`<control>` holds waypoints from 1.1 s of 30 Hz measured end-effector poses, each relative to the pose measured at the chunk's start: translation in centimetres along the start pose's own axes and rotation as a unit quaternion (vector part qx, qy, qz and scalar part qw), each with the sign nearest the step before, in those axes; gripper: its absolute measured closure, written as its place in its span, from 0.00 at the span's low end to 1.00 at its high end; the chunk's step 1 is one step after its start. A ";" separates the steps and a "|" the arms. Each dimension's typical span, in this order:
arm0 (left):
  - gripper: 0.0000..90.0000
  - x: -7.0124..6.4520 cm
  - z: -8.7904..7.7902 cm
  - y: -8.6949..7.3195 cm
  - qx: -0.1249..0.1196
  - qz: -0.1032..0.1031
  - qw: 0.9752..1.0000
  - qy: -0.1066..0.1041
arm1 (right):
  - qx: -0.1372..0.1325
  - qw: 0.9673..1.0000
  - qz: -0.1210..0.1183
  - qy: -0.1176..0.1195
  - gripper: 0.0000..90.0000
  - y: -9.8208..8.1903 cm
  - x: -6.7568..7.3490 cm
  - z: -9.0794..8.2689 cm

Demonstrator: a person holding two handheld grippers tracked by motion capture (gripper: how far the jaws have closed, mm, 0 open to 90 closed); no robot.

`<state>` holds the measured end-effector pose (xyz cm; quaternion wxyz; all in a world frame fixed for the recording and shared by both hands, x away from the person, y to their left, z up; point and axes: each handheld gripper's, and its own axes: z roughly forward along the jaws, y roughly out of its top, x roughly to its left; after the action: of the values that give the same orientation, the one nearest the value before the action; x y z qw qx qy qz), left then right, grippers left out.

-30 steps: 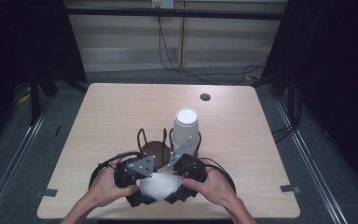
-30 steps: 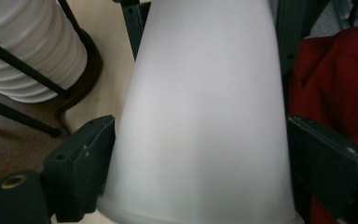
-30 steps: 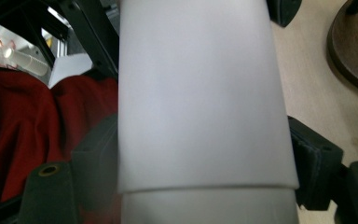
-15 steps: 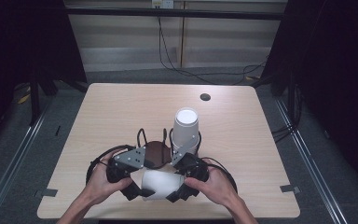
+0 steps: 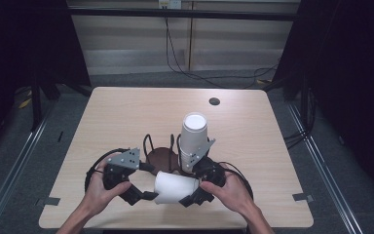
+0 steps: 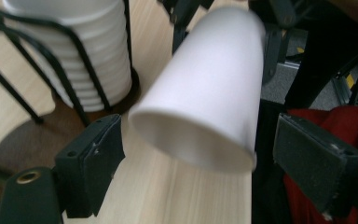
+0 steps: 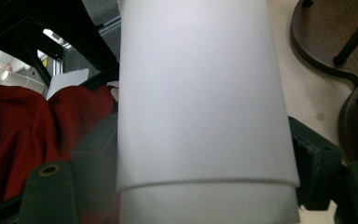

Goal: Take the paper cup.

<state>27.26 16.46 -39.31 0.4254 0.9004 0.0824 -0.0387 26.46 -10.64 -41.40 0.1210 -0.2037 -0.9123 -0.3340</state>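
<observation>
From the right claw's view, the white cup point(image 7: 200, 107) runs off the frame at 12 and 6 o'clock, so I can't see its rim or base, and it hides most of both jaws, leaving me unsure how the pads meet it. From the left claw's view, the cup stack point(image 6: 74, 51) is cut off at 12 o'clock and the near cup is blurred. From the high view, my hands hide the bench point(image 5: 126, 112) edge at 6 o'clock.
</observation>
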 end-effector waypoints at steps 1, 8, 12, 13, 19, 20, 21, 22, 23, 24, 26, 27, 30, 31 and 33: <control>0.18 0.1 -0.2 -0.2 -0.001 -0.001 1.000 0.001 | 0.000 1.000 0.001 -0.002 0.27 -0.1 0.0 -0.1; 0.18 0.4 -0.9 -1.8 -0.040 -0.038 0.998 0.019 | -0.017 1.000 0.009 -0.008 0.27 -0.5 -0.3 -0.3; 0.18 0.2 0.0 -1.9 -0.047 -0.036 0.998 0.015 | -0.035 0.999 0.011 -0.017 0.27 -0.7 -0.4 -0.6; 0.18 0.2 0.1 -1.9 -0.046 -0.033 0.998 0.015 | -0.039 0.999 0.012 -0.015 0.27 -0.7 -0.5 -0.6; 0.18 0.2 0.0 -2.5 -0.082 -0.052 0.995 0.014 | -0.074 0.997 0.016 -0.007 0.27 -1.2 -0.8 -1.2; 0.18 0.2 0.0 -2.6 -0.084 -0.058 0.995 0.011 | -0.074 0.997 0.016 -0.007 0.27 -1.2 -0.8 -1.2; 0.18 0.2 0.0 -2.7 -0.088 -0.065 0.994 0.008 | -0.080 0.997 0.018 -0.008 0.27 -1.2 -0.8 -1.3; 0.18 0.3 -0.2 -2.9 -0.101 -0.063 0.993 0.014 | -0.087 0.996 0.016 -0.005 0.27 -1.3 -0.8 -1.4; 0.17 0.3 -0.2 -2.9 -0.102 -0.064 0.993 0.014 | -0.102 0.995 0.015 -0.005 0.27 -1.4 -0.9 -1.7; 0.17 0.3 -0.3 -3.0 -0.107 -0.067 0.992 0.014 | -0.108 0.994 0.014 -0.004 0.27 -1.4 -0.9 -1.8; 0.17 0.4 -0.4 -3.1 -0.122 -0.069 0.990 0.014 | -0.125 0.992 0.011 0.004 0.26 -1.5 -0.9 -1.9; 0.17 0.4 -0.5 -3.1 -0.127 -0.070 0.989 0.012 | -0.129 0.992 0.010 0.003 0.26 -1.5 -0.9 -2.0; 0.17 0.4 -0.6 -3.2 -0.135 -0.066 0.988 0.021 | -0.140 0.990 0.005 0.000 0.26 -1.6 -0.8 -2.1; 0.17 0.3 -0.6 -3.2 -0.139 -0.064 0.988 0.021 | -0.146 0.989 0.003 0.001 0.26 -1.6 -0.8 -2.2; 0.17 0.3 -0.5 -3.2 -0.137 -0.065 0.988 0.017 | -0.156 0.988 -0.002 0.007 0.26 -1.7 -0.8 -2.3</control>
<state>26.95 18.88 -41.51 0.5401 0.8267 0.1525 -0.0395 26.59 -13.53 -40.93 0.0933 -0.2164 -0.8486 -0.4736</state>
